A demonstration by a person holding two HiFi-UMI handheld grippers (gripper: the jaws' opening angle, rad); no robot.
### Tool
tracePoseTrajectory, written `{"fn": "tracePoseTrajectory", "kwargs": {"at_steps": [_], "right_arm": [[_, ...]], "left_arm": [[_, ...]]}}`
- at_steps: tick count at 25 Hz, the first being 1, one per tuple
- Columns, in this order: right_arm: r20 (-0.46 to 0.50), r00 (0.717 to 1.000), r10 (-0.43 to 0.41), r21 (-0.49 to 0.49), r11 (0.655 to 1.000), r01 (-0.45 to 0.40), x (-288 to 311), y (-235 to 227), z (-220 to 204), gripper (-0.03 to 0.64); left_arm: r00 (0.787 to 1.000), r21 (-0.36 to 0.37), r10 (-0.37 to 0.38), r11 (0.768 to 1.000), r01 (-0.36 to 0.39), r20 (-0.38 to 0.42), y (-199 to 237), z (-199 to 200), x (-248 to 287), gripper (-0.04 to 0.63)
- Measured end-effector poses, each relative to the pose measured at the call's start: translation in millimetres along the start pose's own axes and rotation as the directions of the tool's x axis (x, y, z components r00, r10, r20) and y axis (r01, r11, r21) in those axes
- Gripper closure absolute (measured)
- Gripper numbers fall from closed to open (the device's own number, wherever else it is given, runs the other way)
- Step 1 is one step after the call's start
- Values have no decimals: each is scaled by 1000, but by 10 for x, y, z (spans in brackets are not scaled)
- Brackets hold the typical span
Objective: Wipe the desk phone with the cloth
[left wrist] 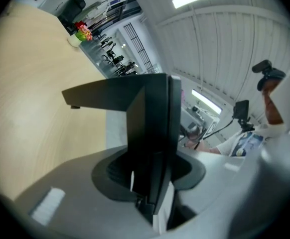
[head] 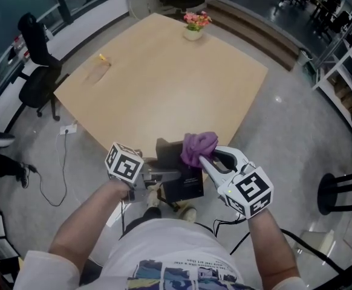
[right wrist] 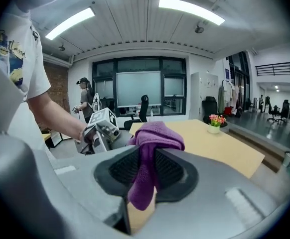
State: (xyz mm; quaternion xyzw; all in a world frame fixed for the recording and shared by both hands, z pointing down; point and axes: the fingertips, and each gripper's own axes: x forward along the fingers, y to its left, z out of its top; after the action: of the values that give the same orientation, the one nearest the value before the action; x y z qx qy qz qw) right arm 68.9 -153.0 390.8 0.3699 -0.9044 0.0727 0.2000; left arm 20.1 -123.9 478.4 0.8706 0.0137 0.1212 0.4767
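The left gripper is clamped on the black phone, holding it in the air just off the near edge of the table; the right gripper pinches the purple cloth, which sits bunched against the phone's top edge; wiping looks barely begun, and most of the body seems left to do; no brand or label on the phone can be read; the cubes carry only square markers.

Black phone stands tilted just off the tabletop's near edge. A bunched purple cloth sits at its top right.
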Motion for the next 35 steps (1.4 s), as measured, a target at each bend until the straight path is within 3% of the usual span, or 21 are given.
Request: {"fn": "tracePoseTrajectory", "kwargs": {"at_steps": [6,11,21,27,31,35], "right_arm": [[-39,999,11,33,999,-10,-99,197,-301,528],[-95,995,37,56,998,-32,-186,405,-571,528],[-172,978,116,144,985,-91,-422,694,-1120,528],[-249,959,135,122,987,-107,-620,650,-1349,528],[-215,974,70,83,995,-53,-799,318,-1109,528],[-56,998,21,28,999,-19,-793,-47,-356,528]], "left_arm": [[1000,-4,-14,1000,15,5,-2,-49,1,416],[997,-39,-36,998,38,61,14,48,-74,416],[995,-22,-17,1000,19,97,45,191,-217,416],[997,-12,8,1000,-7,83,51,160,-205,417],[998,-3,5,1000,-4,67,24,105,-140,416],[1000,11,-17,1000,17,17,-32,37,-103,416]]}}
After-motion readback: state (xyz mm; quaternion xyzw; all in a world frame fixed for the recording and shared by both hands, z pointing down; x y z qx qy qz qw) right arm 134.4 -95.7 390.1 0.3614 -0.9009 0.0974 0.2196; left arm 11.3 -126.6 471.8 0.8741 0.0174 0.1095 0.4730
